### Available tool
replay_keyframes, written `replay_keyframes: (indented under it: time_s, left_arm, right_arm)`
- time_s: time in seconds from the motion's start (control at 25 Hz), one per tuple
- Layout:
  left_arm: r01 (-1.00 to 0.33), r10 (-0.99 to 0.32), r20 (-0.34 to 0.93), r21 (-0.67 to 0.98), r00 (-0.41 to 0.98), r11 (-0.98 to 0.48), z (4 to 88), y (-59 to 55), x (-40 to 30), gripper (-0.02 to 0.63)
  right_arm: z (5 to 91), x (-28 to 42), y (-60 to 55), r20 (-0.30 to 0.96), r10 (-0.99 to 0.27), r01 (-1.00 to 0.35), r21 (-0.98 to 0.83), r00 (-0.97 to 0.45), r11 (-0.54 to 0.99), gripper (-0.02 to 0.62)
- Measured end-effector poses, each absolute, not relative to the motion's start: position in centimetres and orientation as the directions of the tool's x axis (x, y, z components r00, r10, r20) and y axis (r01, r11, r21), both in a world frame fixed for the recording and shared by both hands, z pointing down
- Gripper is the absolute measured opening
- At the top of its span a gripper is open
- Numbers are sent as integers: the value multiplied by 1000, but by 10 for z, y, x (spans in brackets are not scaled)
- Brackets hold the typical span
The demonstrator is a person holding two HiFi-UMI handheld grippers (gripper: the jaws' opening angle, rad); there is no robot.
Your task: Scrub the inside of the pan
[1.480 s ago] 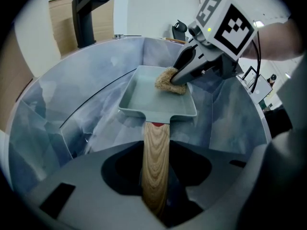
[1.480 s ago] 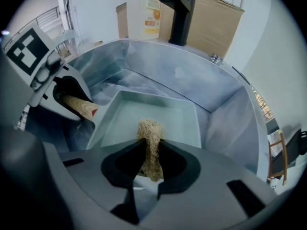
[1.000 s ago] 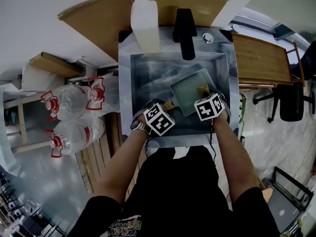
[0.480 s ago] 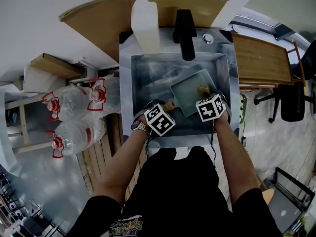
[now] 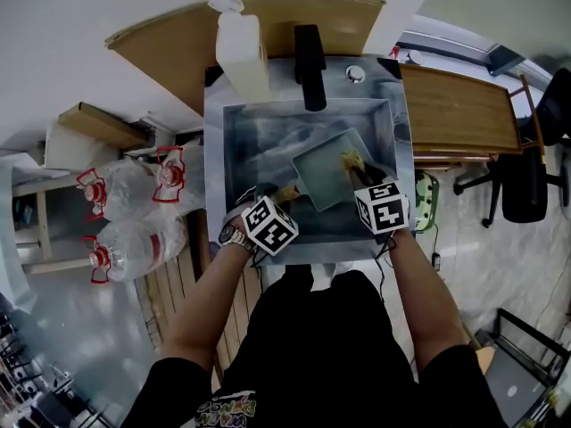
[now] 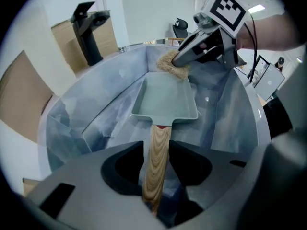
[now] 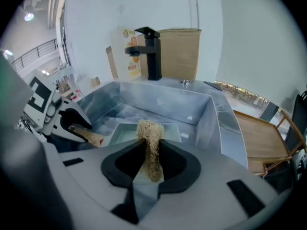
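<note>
**Pan (image 5: 321, 172) gripped in the sink, scrubber at its corner**

Jaws of the left gripper (image 6: 156, 150) clamp the pan's wooden handle (image 6: 156, 166), which runs out toward 8 o'clock in the head view. Jaws of the right gripper (image 7: 152, 159) pinch a beige fibrous scrubber (image 7: 149, 128). Its tuft is at the pan's 1 o'clock corner, and contact cannot be told. The pale green rectangular pan sits inside the steel sink (image 5: 214, 168), toward its 4 o'clock side. A black faucet (image 5: 310, 61) stands at the sink's 12 o'clock and a white bottle (image 5: 241, 52) at 11 o'clock.
</note>
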State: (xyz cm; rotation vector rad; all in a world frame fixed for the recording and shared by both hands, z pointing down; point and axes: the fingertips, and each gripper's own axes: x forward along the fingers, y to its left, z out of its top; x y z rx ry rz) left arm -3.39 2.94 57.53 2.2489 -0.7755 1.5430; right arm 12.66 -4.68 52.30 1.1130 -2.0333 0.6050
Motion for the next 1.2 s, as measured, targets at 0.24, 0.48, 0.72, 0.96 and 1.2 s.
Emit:
replay_keyframes:
  time_s: [0.24,0.48,0.72,0.96,1.2]
  left_arm:
    - [-709,-432,858,-121,277,-695,524,20,-31,153]
    - [-806,-637,686,-126,351,-579,446,19,-2,65]
    - [-847,-753,523,-104,399,-521,369,40,34,9]
    - [-876,-827,401,-110,393,-470,319,75,61,9]
    - [-904,-860,364,-95,358,-417,305,115,79,9]
  right_arm:
    - [471,137,-42,679,-568,-830,-111,-465,546,91]
    - [421,151,-30,590,-604,-792,-103,-536,602,91]
    - [370,169,-3,500,-625,-755,-94,-599,649,90]
    - [328,189,29,417,-635,-724,-87,-650,684,89]
    - [304,204,66,369,-617,-687,-86,-695,722,89]
